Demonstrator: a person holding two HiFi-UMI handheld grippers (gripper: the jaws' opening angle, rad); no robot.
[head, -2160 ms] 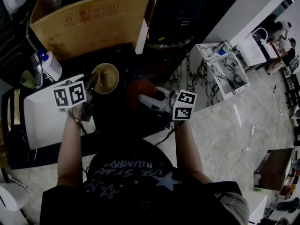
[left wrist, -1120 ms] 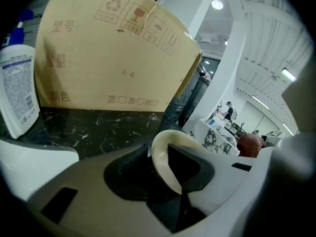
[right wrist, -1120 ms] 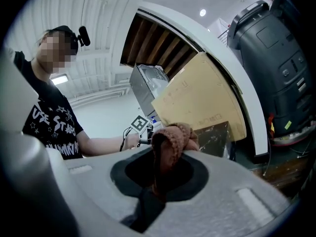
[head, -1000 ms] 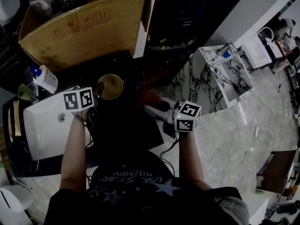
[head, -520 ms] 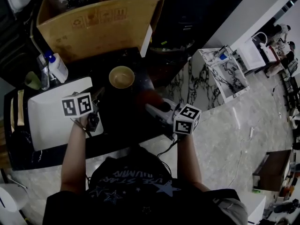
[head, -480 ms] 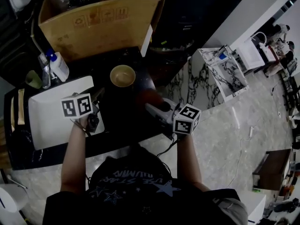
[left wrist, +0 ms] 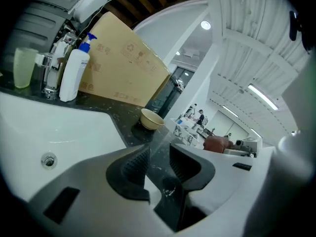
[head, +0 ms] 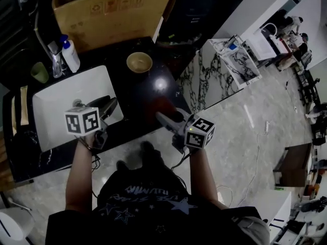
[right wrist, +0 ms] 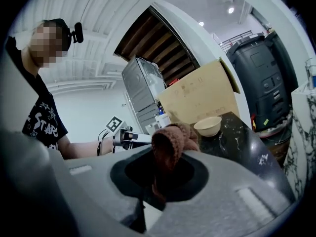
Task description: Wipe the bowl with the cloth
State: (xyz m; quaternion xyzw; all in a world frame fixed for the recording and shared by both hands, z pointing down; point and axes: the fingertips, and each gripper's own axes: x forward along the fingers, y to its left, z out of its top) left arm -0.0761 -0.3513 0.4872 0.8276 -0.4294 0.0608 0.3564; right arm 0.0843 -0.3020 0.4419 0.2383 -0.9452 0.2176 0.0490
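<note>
Bowl (head: 139,62) on black marble counter (head: 139,102) near white sink (head: 61,101), cardboard box (head: 112,14) behind

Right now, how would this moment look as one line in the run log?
left gripper: open, empty | right gripper: shut on cloth | bowl: upright on counter, untouched | wipe: not under way

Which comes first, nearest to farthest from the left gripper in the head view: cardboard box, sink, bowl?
1. sink: directly below the left gripper, whose open jaws hang over the basin's right part.
2. bowl: on the dark counter, up and to the right.
3. cardboard box: at the back, beyond the bowl.
</note>
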